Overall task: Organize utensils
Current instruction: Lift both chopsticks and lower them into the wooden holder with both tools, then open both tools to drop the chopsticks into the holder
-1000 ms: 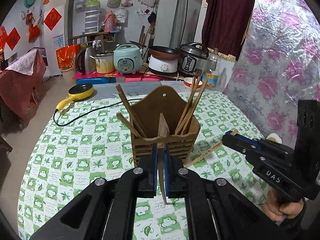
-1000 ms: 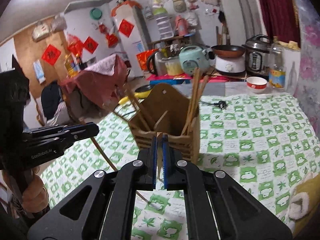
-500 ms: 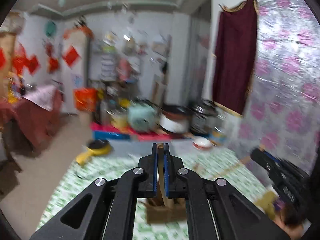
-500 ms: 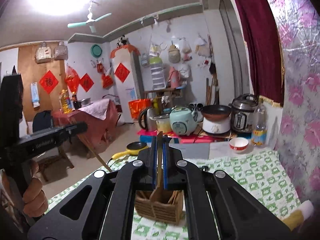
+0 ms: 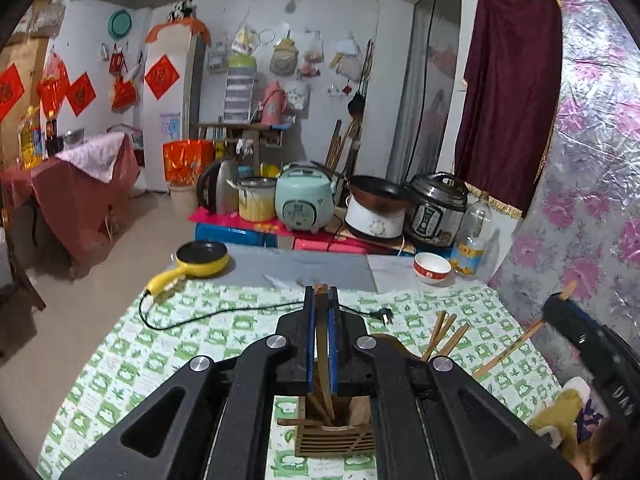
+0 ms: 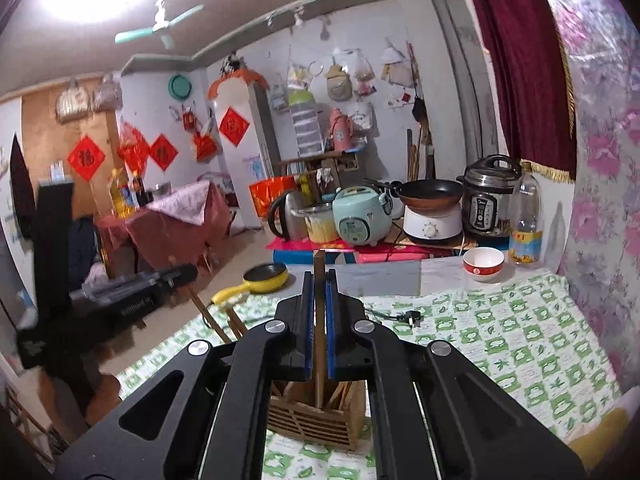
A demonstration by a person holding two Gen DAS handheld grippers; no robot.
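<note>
Each pair of tongs is clenched on one wooden chopstick: the left tongs [image 5: 321, 340] pinch a chopstick [image 5: 322, 344] that runs down toward the wooden holder [image 5: 334, 436], and the right tongs [image 6: 317, 326] grip another chopstick [image 6: 319, 320] whose lower end reaches into the holder [image 6: 316, 420]. The holder stands on the desk [image 5: 224, 328] near its front edge, with more chopsticks leaning inside. These sticks look light, stiff and smooth, so they are likely to pivot or slide between the pads; a hold near the middle, square to the stick, seems safest. The slatted holder looks light too and may tip if a stick drags against its rim
</note>
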